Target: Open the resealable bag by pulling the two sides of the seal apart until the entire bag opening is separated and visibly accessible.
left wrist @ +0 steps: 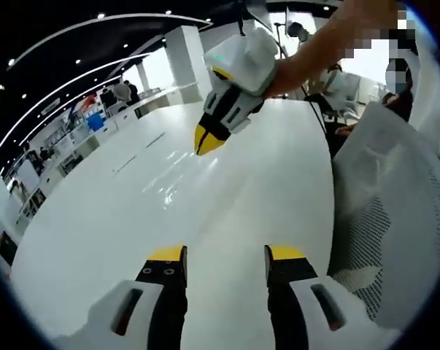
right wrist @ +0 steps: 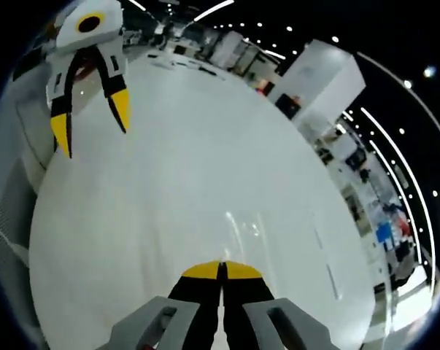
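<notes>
The clear resealable plastic bag [right wrist: 278, 240] lies flat on the white table [left wrist: 227, 189]; left gripper [left wrist: 223, 266] wide, right gripper [right wrist: 221, 270] closed, empty.

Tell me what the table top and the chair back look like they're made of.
Table: looks like a hard, glossy white laminate or similar; ceiling lights reflect in it. Chair back: seems to be white woven mesh, judging by the fine dotted holes; its frame can't be told.

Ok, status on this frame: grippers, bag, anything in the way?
Left gripper open, above the white table. Right gripper shut, empty. Bag faint on the table, untouched. Nothing in the way.
</notes>
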{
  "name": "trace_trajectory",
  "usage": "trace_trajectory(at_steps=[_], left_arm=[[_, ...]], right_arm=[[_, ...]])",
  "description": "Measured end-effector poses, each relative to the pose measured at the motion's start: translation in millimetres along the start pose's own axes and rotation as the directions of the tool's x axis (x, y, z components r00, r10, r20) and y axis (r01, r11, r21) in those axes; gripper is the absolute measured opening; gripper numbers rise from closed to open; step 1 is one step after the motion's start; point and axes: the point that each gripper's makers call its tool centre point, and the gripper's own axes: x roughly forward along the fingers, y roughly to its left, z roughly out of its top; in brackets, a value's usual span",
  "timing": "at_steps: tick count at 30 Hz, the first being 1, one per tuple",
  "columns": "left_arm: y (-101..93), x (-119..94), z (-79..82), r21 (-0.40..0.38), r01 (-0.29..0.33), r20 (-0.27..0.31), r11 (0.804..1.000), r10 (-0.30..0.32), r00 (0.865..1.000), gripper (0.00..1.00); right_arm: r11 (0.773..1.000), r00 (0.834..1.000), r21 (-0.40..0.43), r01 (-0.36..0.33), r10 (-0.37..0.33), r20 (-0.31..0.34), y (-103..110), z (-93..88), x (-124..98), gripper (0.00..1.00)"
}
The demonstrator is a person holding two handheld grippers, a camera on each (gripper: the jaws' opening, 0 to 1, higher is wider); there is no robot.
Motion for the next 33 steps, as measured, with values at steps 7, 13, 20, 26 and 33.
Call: trace_trajectory(at_steps=[7,13,20,26,33], left_arm=[[0.4,-8.5,2.8,-0.054,-0.021,0.019,0.998,0.022,1.0,0.51],[-4.9,-16.4,-4.8,-0.048,-0.032,0.011,0.998,0.032,0.999,0.49],[-5.8,-21.0,-19.8,-0.074,-0.04,-0.011,0.996,0.039,0.999,0.47],[-5.4,-21.9,-21.4,-0.073,-0.04,-0.015,0.997,0.039,0.999,0.46],[-4.9,-18.7,-19.1,-0.057,-0.032,-0.017,0.998,0.031,0.999,0.45]], right_arm=[[0.997,1.0,-0.082,-0.004,0.004,-0.004,-1.1,-2.2,7.8,0.0],[0.996,0.999,-0.086,-0.038,0.036,-0.023,3.1,-10.1,12.3,0.0],[0.995,0.994,0.01,-0.103,0.103,-0.026,11.2,-16.2,14.8,0.0],[0.991,0.993,0.064,-0.114,0.115,-0.009,12.1,-18.5,12.5,0.0],[0.985,0.991,0.113,-0.132,0.132,0.004,14.9,-17.3,8.7,0.04]])
